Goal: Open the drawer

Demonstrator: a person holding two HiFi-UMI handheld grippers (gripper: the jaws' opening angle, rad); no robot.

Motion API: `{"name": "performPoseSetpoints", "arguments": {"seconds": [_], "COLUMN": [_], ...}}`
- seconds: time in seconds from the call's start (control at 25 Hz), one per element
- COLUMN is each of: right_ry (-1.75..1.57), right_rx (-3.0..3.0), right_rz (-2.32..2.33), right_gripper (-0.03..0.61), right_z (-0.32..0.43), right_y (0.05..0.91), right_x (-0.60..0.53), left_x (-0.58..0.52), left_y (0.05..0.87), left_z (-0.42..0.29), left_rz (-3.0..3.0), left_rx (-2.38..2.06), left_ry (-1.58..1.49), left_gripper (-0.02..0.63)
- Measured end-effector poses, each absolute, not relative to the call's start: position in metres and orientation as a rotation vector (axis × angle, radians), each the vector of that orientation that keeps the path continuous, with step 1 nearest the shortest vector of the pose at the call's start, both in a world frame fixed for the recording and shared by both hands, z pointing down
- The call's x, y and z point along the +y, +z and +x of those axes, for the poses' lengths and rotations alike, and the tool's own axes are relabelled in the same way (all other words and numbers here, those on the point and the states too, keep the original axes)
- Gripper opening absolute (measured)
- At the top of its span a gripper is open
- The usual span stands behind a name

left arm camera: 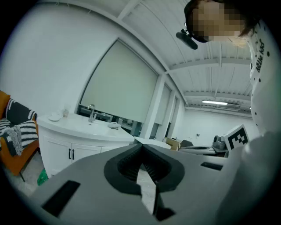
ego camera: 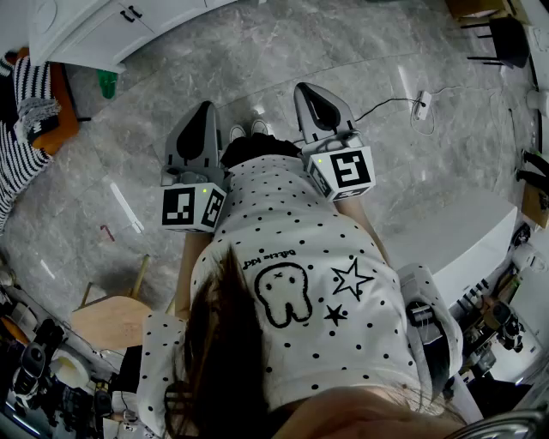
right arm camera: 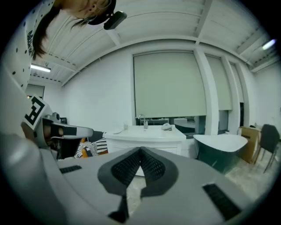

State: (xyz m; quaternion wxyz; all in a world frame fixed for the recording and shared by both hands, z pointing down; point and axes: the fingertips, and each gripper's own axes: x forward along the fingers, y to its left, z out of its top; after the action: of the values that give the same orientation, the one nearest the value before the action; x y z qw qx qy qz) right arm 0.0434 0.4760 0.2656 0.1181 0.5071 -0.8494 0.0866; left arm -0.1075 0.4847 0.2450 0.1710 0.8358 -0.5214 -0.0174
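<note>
A white vanity cabinet (ego camera: 94, 39) with short black handles (ego camera: 130, 14) stands at the far left of the head view, well ahead of both grippers; I cannot make out a separate drawer front on it. The left gripper view shows the cabinet (left arm camera: 74, 151) at lower left, with a basin and tap on top. In the right gripper view it (right arm camera: 145, 138) sits straight ahead. My left gripper (ego camera: 204, 107) (left arm camera: 141, 147) is shut and empty. My right gripper (ego camera: 307, 88) (right arm camera: 140, 151) is also shut with nothing in it. I hold both level at waist height over the grey marble floor.
A white bathtub (ego camera: 480, 240) (right arm camera: 219, 149) stands to the right. A striped cloth on an orange seat (ego camera: 21, 103) is at the left, and a wooden stool (ego camera: 107, 317) at lower left. A power strip with cable (ego camera: 420, 103) lies on the floor ahead.
</note>
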Motion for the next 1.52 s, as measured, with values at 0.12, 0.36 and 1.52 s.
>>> {"name": "performPoseSetpoints", "arguments": {"seconds": [0.12,0.36,1.52], "right_ry": [0.251,0.196,0.240], "right_rx": [-2.502,-2.509,-2.525], "right_rz": [1.468,1.462,1.483], "right_gripper": [0.012,0.012,0.013], "right_z": [0.048,0.057,0.077], "right_y": [0.265,0.264,0.286], "right_x": [0.478,0.480,0.446], "left_x": [0.486,0.488,0.430], "left_y": [0.247,0.252,0.248], "left_z": [-0.100,-0.083,-0.082], "left_rz": [2.371,2.408,2.504], "left_rx": [-1.473,-1.467,-1.498], "left_ry": [-0.048,-0.031,-0.031], "left_gripper": [0.005,0.005,0.005]}}
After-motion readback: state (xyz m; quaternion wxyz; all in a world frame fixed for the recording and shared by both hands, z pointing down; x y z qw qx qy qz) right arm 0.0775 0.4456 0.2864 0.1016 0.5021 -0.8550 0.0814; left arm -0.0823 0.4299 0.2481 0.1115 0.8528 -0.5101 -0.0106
